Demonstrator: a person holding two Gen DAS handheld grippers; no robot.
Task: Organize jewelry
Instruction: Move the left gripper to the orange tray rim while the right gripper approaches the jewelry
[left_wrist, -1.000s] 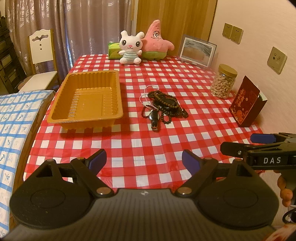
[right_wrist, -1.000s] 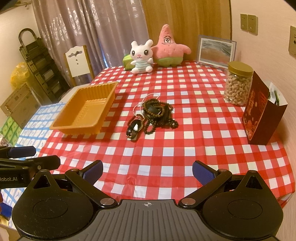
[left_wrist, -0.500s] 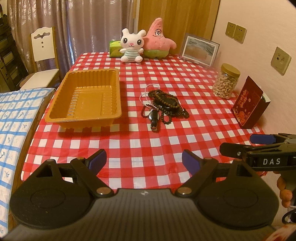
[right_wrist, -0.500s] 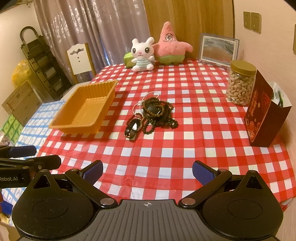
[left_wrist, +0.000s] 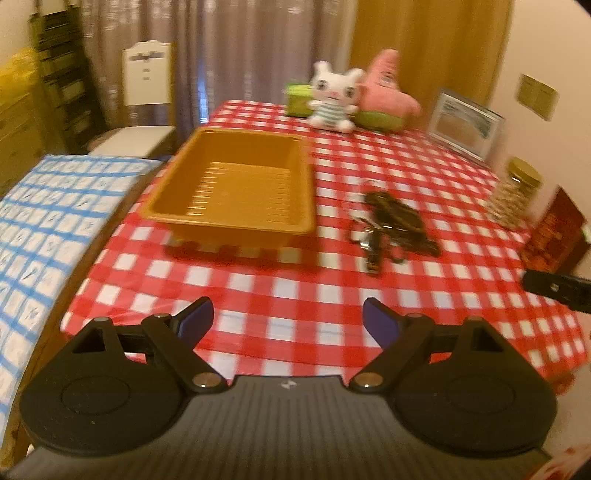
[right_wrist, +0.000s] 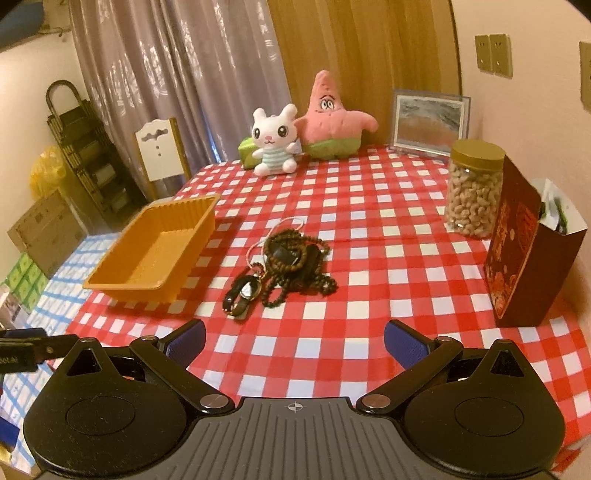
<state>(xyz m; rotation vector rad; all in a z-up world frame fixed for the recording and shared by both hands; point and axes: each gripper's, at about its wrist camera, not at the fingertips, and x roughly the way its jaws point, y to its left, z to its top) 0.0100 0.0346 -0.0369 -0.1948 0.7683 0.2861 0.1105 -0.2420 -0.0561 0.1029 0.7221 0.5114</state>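
Left gripper (left_wrist: 288, 321) jaws spread wide, nothing between them; right gripper (right_wrist: 294, 338) likewise wide apart and empty, both above the near edge of the desk (right_wrist: 369, 288). Jewelry pile (right_wrist: 291, 258), dark bead strands plus a watch (right_wrist: 242, 291) at its 7 o'clock, lies mid-desk. Orange tray (right_wrist: 155, 251) sits at 9 o'clock of the pile, apart from it, with nothing in it. Left-wrist view blurred.

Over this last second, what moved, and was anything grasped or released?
Only the claws moved. The left claw swung left, so the tray sits more central in its now blurred view. The right claw eased closer to the jewelry pile. Nothing was grasped or released; both claws stay open, tray empty, jewelry unmoved on the tablecloth.
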